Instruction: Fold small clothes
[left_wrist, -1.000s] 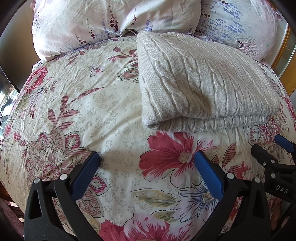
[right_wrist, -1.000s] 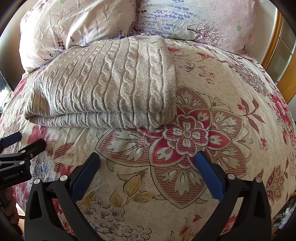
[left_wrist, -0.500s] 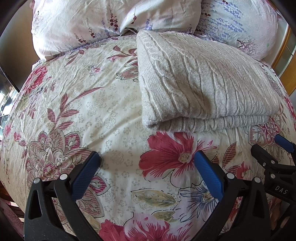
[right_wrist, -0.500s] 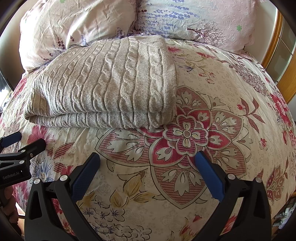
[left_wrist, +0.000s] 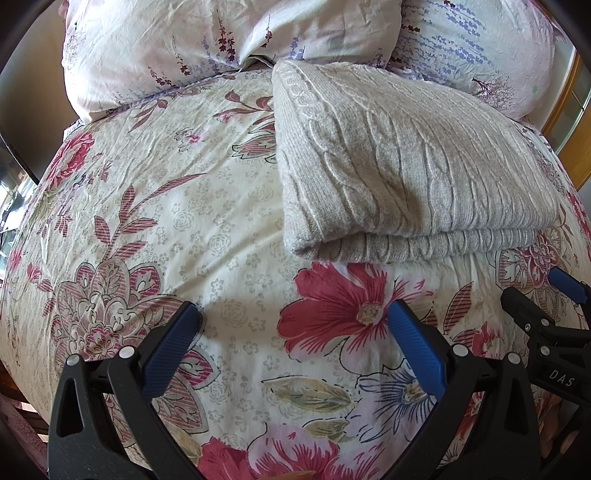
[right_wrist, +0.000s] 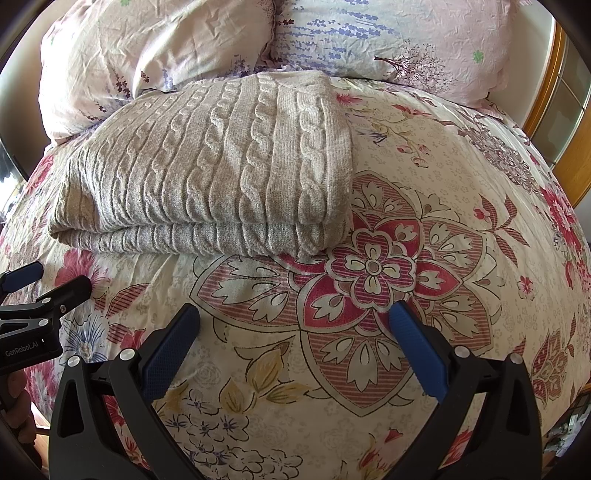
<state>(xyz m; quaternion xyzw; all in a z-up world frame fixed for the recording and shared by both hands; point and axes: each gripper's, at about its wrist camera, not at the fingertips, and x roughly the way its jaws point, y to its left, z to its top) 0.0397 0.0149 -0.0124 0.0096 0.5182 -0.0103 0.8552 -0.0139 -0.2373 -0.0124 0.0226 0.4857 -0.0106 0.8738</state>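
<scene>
**A:** Where do we stand on the folding?

**B:** We see a grey cable-knit sweater (right_wrist: 207, 177) lying on a bed, already folded into a thick, tidy rectangle with at least two layers showing along its near edge. It rests on the floral bedspread (left_wrist: 177, 229), toward the far end, its far edge just beside two pale pillows (left_wrist: 229, 44). We judge this piece done, or very nearly.

**A:** And our tongs?

**B:** We hold both pairs low over the near part of the bed, clear of the sweater. The left tongs (left_wrist: 293, 332) stand wide apart, blue pads (left_wrist: 168, 349) spread with nothing between them. The right tongs (right_wrist: 295, 332) are spread just as wide and hold nothing either. In each view the other tool peeks in at the side edge.

**A:** So which step are we in?

**B:** We take it as the pause after the last fold: tongs off the cloth, sweater at rest.

**A:** What does the next move ask of us?

**B:** If we tidy it, we should press or nudge the near edge gently, since the knit looks soft and bulky and the layers may slide. We see no other garment in either view, so we cannot tell what comes next.
</scene>
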